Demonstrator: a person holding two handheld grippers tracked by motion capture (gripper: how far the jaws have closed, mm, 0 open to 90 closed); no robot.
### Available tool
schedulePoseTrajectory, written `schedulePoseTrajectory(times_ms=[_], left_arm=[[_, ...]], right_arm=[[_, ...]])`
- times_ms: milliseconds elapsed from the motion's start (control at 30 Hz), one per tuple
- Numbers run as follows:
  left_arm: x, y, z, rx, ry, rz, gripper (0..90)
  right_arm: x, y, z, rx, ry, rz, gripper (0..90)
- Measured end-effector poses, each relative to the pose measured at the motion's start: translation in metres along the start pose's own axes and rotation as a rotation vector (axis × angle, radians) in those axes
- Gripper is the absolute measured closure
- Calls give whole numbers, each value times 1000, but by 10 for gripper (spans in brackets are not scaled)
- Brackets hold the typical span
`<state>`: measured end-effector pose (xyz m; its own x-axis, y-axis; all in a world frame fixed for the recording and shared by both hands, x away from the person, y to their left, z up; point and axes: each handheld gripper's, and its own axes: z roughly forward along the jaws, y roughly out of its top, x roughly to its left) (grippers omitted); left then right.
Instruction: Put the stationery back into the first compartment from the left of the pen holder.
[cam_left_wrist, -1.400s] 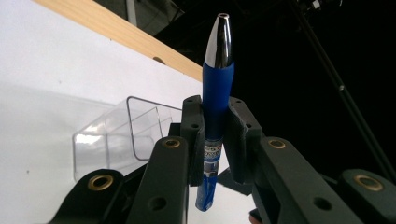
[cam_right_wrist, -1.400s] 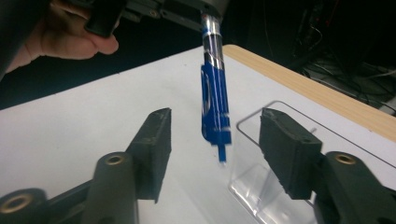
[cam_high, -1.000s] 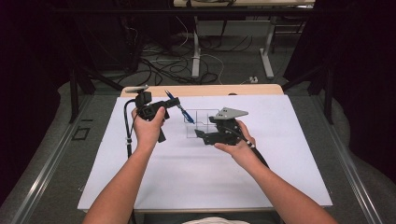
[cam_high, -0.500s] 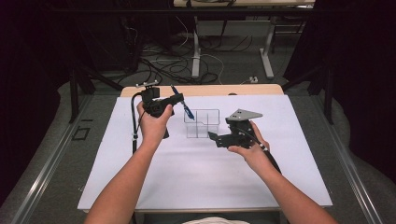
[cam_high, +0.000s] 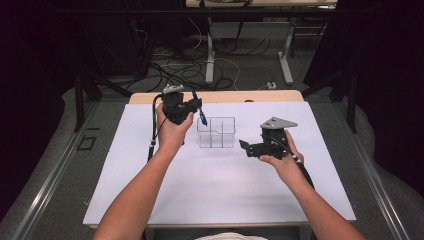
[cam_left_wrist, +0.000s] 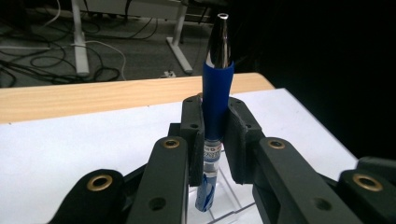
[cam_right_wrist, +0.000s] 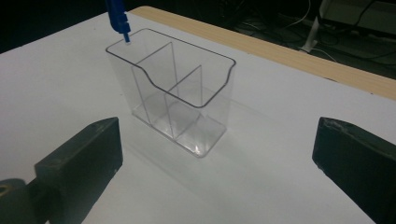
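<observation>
a white-covered table (cam_high: 215, 190) carries a clear plastic organiser (cam_high: 216, 132) with 3 visible compartments, all empty. the right gripper (cam_high: 252, 148) hangs just right of it, jaws spread wide on nothing. the left gripper (cam_high: 196, 105) hovers above the organiser's left end, jaws clamped on a blue pen (cam_left_wrist: 215, 100), its lower end over the rim. judging by this, the pen is lifted but not yet dropped in; lowering and release remain.
</observation>
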<state>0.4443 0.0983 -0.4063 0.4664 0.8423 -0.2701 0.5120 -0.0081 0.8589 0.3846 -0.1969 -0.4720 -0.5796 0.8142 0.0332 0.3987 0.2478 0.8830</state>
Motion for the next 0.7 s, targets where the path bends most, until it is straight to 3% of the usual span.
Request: schedulePoseTrajectory(times_ms=[200, 367, 700], left_arm=[[-5, -3, 8, 9, 37, 75, 790], [-7, -5, 14, 34, 58, 122, 790], [-10, -10, 24, 67, 81, 188, 790]], right_arm=[[-10, -4, -4, 5, -25, 33, 11], [-14, -9, -3, 8, -41, 32, 11], [-24, -17, -1, 29, -71, 56, 12]])
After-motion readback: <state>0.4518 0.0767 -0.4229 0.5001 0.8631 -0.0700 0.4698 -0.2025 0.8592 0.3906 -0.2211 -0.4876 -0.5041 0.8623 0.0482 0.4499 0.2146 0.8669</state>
